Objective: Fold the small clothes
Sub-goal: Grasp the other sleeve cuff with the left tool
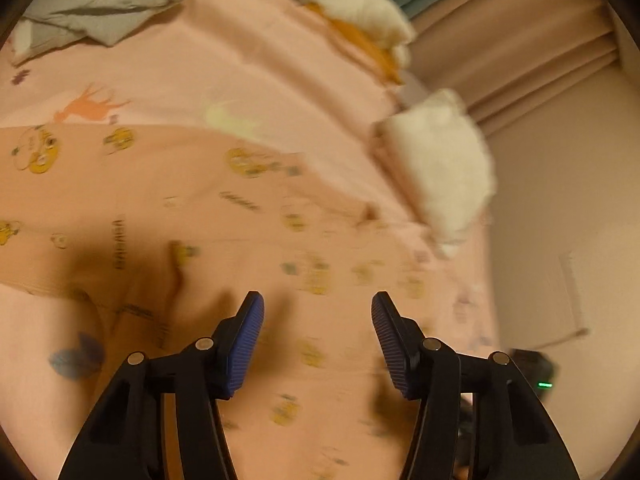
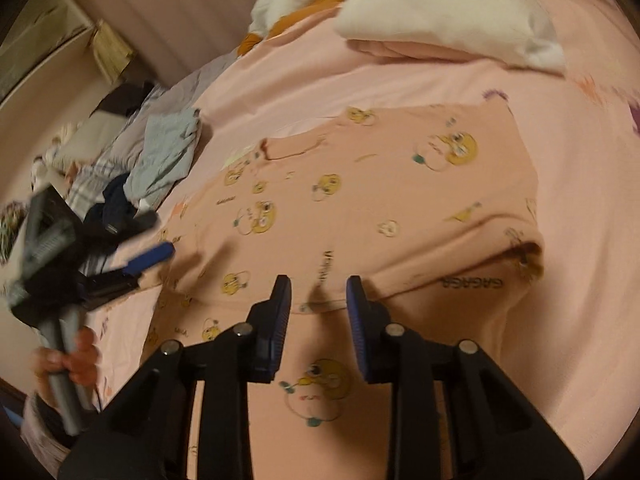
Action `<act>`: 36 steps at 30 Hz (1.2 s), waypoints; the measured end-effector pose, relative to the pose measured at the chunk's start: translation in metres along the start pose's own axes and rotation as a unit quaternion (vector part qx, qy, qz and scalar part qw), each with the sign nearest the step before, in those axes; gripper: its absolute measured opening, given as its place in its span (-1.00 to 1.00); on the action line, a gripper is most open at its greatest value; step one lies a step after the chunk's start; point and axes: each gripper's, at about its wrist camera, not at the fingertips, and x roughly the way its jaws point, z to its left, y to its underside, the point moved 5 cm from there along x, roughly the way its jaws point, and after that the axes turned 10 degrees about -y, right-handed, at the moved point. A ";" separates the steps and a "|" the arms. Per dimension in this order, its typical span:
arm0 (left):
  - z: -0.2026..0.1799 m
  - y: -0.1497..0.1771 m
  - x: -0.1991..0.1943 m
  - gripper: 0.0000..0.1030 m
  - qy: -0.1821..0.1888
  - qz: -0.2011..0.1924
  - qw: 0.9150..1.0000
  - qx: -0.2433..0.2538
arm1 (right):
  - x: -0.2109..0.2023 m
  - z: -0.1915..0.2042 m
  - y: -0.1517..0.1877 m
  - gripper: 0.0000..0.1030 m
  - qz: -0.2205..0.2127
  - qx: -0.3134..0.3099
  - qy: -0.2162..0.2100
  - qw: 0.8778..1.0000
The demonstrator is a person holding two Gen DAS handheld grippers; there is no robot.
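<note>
Left gripper (image 1: 318,340), black with blue ribbed pads, was spread wide over the peach cartoon-print small shirt (image 1: 248,264), nothing between its fingers. Right gripper (image 2: 319,326) hung over the same peach shirt (image 2: 360,200), jaws parted with a narrower gap, holding nothing.

Shirt lay flat across the middle of the pale pink printed bedsheet (image 1: 256,80), one fold of it turned over showing reversed lettering, seen only in right wrist view.

Right wrist view alone showed the left gripper (image 2: 148,260) from outside, blurred, at the sheet's left edge, its grey handle in the person's left hand (image 2: 70,360). It also showed a heap of mixed grey, plaid and dark clothes (image 2: 152,152) along that edge.

Left wrist view alone showed a crumpled grey garment (image 1: 100,4) at the far left corner. White fluffy folded fabric (image 1: 444,168) sat at the sheet's right edge, with a white and orange bundle (image 1: 356,12) farther back; both views caught these.
</note>
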 end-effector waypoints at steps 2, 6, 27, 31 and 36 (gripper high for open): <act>0.016 0.003 0.008 0.10 -0.039 -0.002 0.999 -0.011 | 0.003 -0.007 0.003 -0.46 0.003 0.012 0.009 1.000; 0.052 0.008 0.009 -0.03 -0.040 0.005 0.998 -0.045 | -0.004 -0.011 0.004 -0.41 0.003 0.015 0.013 1.000; 0.311 0.007 -0.146 0.52 0.021 -0.155 0.916 -0.368 | -0.041 0.071 0.035 -0.17 -0.009 -0.042 -0.053 0.998; 0.332 -0.009 -0.149 0.52 0.022 -0.177 0.907 -0.383 | -0.035 0.074 0.036 -0.16 0.000 -0.035 -0.062 0.997; 0.349 -0.021 -0.149 0.27 -0.003 -0.188 0.904 -0.385 | -0.030 0.076 0.037 -0.16 0.002 -0.035 -0.061 0.998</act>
